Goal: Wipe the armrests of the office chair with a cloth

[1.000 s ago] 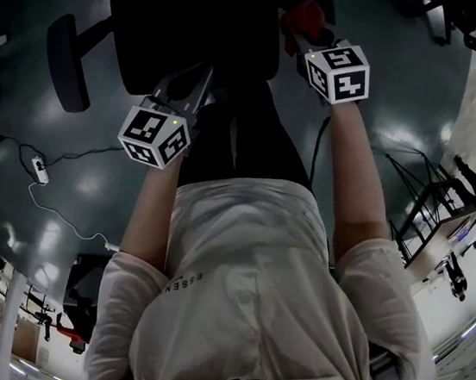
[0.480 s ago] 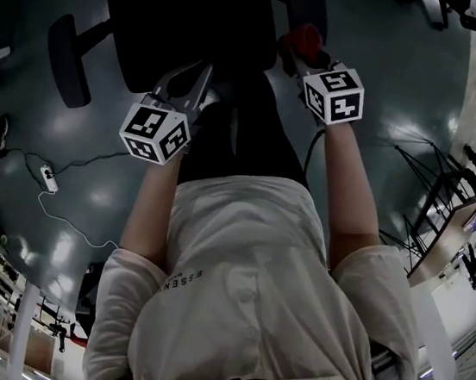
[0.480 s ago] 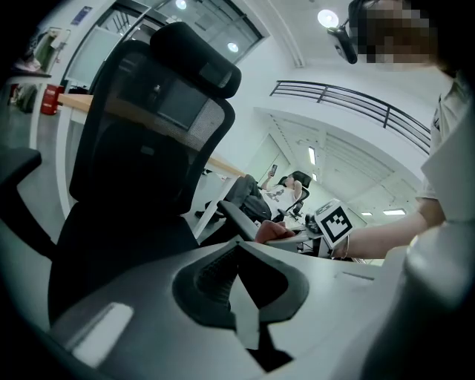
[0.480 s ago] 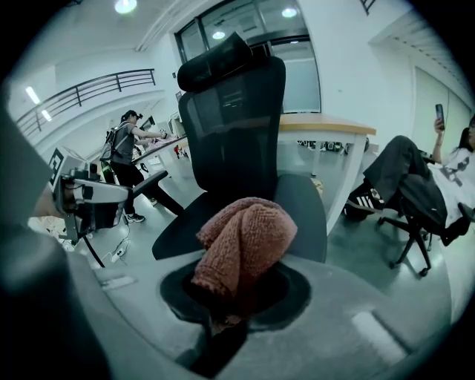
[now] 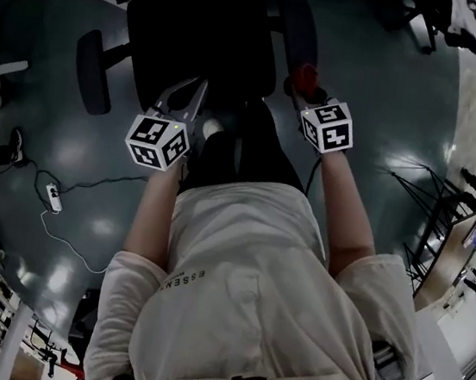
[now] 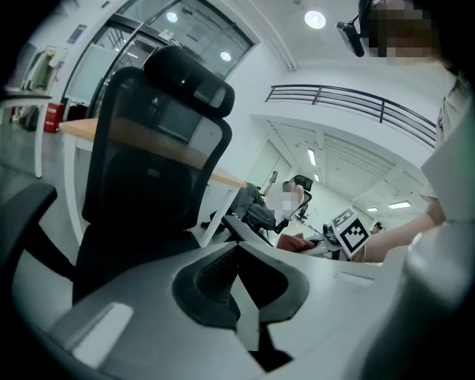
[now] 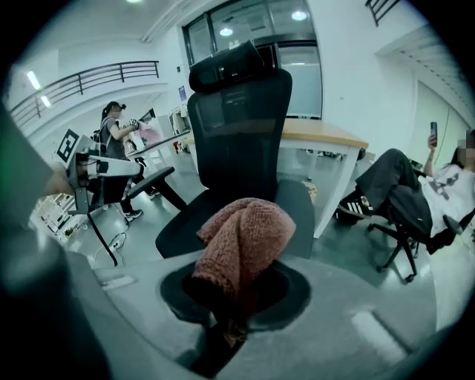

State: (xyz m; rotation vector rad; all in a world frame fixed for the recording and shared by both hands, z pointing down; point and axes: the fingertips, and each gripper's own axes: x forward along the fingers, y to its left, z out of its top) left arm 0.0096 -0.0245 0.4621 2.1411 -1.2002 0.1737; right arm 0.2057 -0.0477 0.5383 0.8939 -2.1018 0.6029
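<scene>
**Cloth is ready, armrest is just ahead**

Your right gripper [image 7: 231,320] is clamped tight on the pink cloth [image 7: 241,237]. The cloth sticks up in a bunch from its jaws. Your left gripper [image 6: 245,315] is squeezed closed with nothing in it. The office chair [image 7: 237,119] stands right in front of both.

One armrest [image 7: 300,211] lies just past the cloth, a bit to the right gripper's right. The cloth looks close to it, but I can't tell if they touch. The other armrest [image 5: 94,70] is well off to the left gripper's left.

I think you are about to start wiping. Next, bring the cloth down flat on the near armrest and rub along it.

Since a second ago, both grippers show lower in the head view. The chair has slid toward the middle. The cloth is still gripped.
</scene>
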